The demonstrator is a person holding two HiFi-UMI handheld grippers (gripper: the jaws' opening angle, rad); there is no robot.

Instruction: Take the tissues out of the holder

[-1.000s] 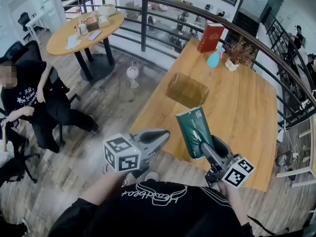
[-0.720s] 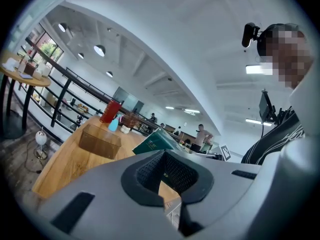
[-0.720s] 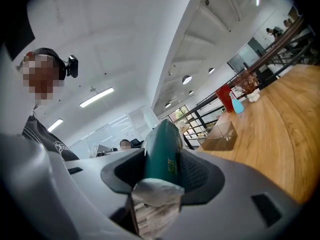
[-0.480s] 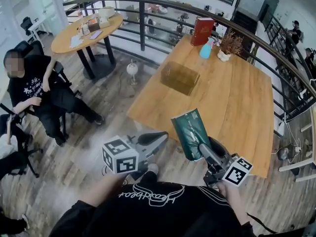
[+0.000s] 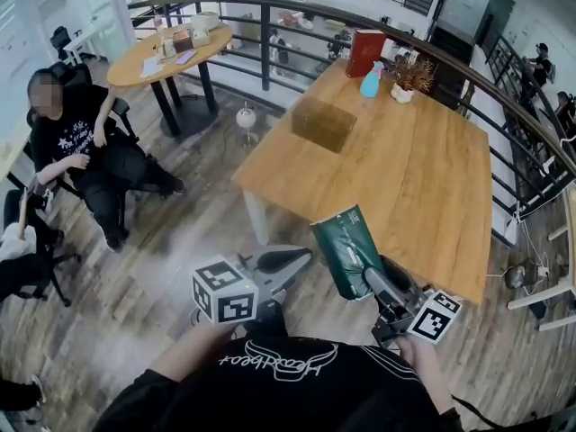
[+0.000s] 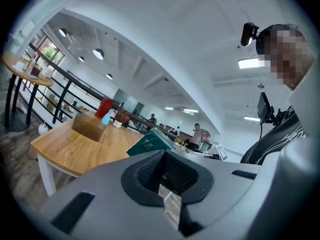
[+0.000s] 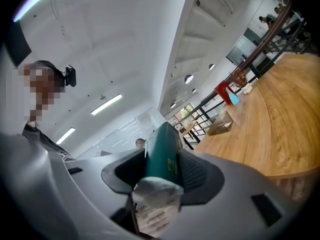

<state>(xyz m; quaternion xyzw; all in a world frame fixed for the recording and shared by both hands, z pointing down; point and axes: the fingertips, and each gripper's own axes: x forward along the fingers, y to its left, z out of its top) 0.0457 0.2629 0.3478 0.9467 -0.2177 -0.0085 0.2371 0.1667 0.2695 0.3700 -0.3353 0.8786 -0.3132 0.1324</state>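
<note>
A dark green tissue pack [image 5: 346, 252] is upright above the near edge of the wooden table [image 5: 423, 178]. My right gripper [image 5: 371, 277] is shut on the pack's lower end. In the right gripper view the pack [image 7: 164, 154] stands between the pads of that gripper [image 7: 162, 173], with crumpled wrapper at its base. The clear amber holder [image 5: 322, 122] sits far off on the table's left side and looks empty. My left gripper [image 5: 281, 261] hovers to the left of the pack, shut, with nothing in it. The left gripper view shows the pack [image 6: 150, 144] beyond the left gripper [image 6: 167, 176].
At the table's far end stand a red book [image 5: 364, 52], a blue spray bottle [image 5: 371, 81] and a potted dried plant [image 5: 409, 75]. A curved black railing [image 5: 270, 25] runs behind. A person [image 5: 81, 147] sits at the left near a round table [image 5: 171, 57].
The head view has shifted, so the table and holder sit a little farther up and left. The right gripper keeps its hold on the pack. The left gripper has barely moved.
</note>
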